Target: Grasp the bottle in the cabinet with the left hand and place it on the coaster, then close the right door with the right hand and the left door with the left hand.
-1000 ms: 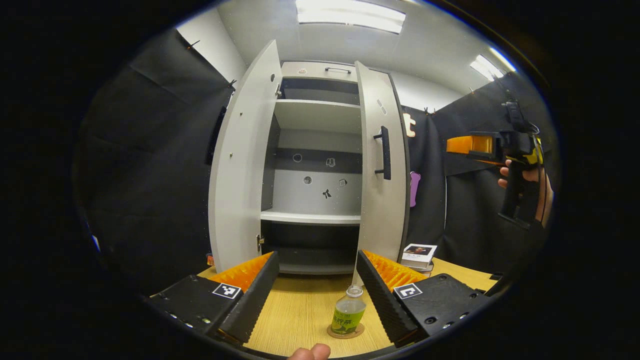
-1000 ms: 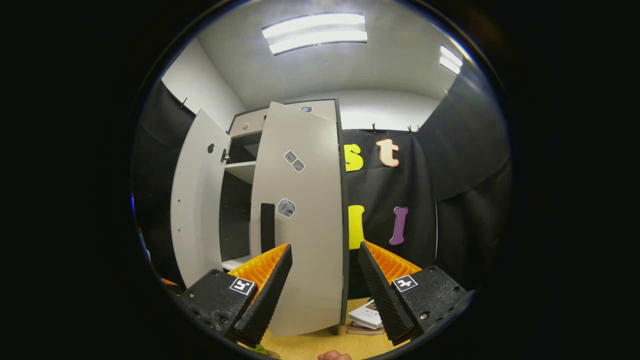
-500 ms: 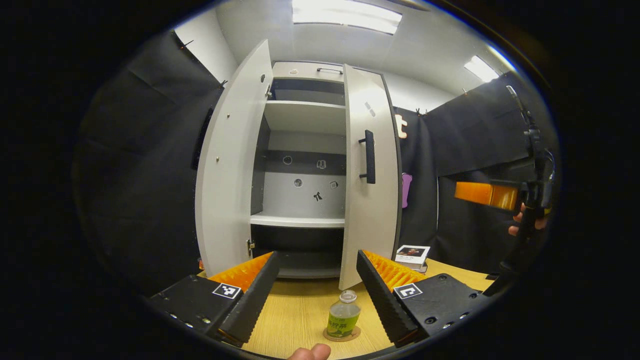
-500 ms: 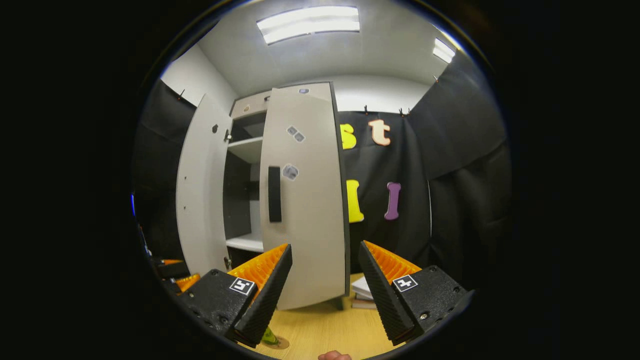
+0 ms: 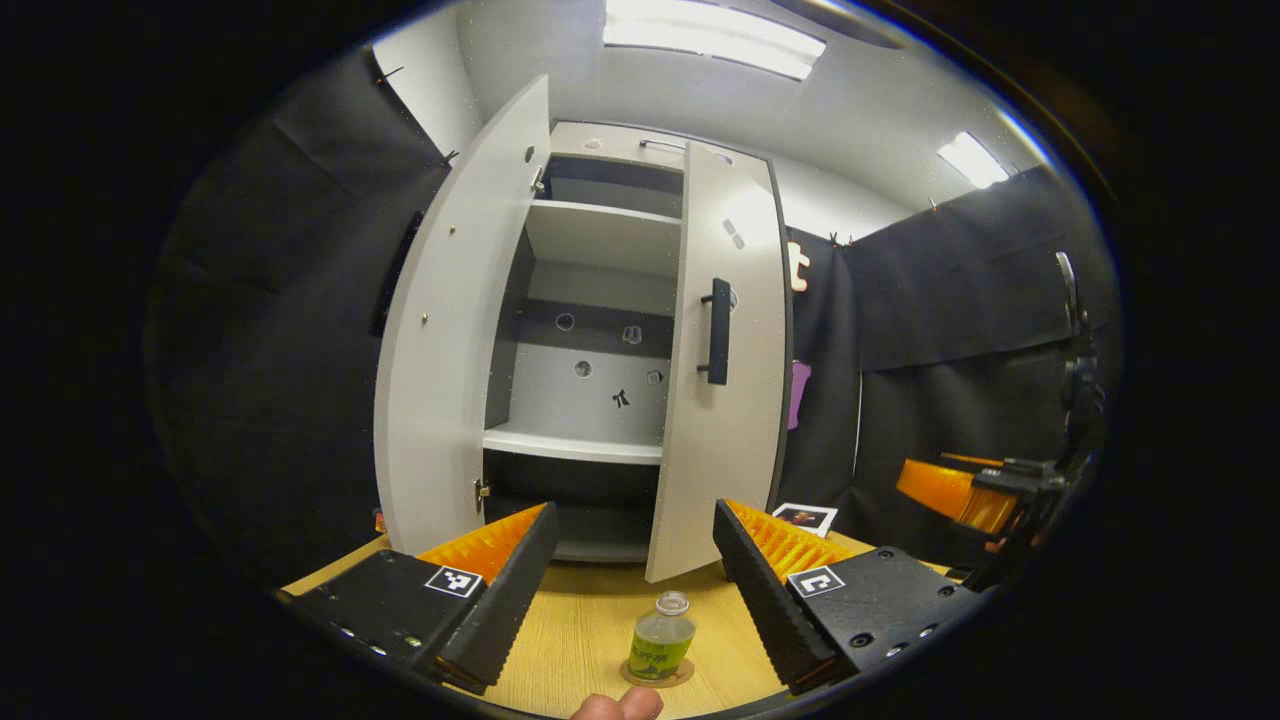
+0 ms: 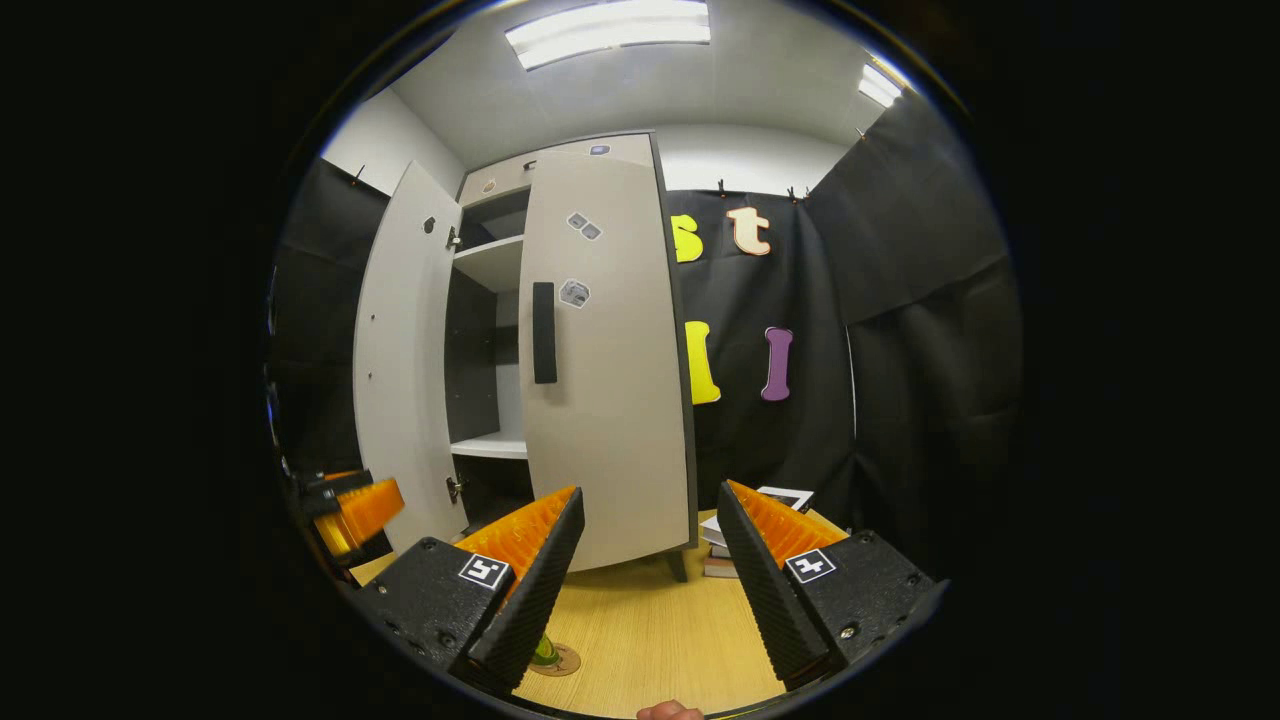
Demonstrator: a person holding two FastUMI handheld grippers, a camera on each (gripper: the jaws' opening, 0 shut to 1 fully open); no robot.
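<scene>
A small bottle with a green label stands upright on a round coaster on the wooden table. My left gripper hangs open above and in front of it, holding nothing. The grey cabinet's left door stands wide open. Its right door, with a dark handle, is swung most of the way toward shut. My right gripper is open and empty, well back from the right door. The bottle peeks out beside its left finger, on the coaster.
A short stack of books lies on the table right of the cabinet. The cabinet shelves are bare. The other gripper hovers at the far right of the left gripper view; the left one shows at the right gripper view's left edge.
The right door has swung further toward shut. The right gripper has dropped lower and drawn back from the door. The left gripper has pulled back slightly from the bottle.
</scene>
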